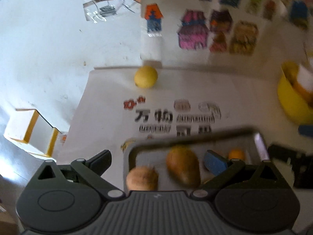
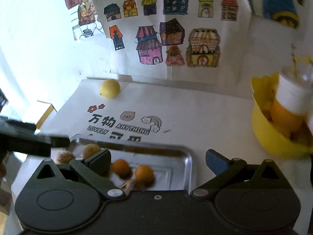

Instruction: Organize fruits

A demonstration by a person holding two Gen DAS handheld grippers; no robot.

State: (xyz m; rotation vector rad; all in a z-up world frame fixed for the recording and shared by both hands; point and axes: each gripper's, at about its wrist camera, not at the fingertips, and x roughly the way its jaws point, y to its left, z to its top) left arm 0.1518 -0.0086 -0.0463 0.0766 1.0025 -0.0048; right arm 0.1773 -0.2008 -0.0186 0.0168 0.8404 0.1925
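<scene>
Oranges [image 2: 133,170] clear only right-wrist

Yellow lemon [image 2: 109,88], yellow bowl [image 2: 273,137], silver tray [image 2: 187,162], brown kiwis [image 1: 183,168]

The setting looked like a home or a child's room. Hand-coloured drawings of little houses [image 2: 164,37] were taped to a white wall [image 2: 39,49]. Below them stood a white table [image 2: 205,113] printed with cartoon flowers, a bear, a rainbow and the words "LOVELY ANYTHING" [image 2: 127,126].
</scene>
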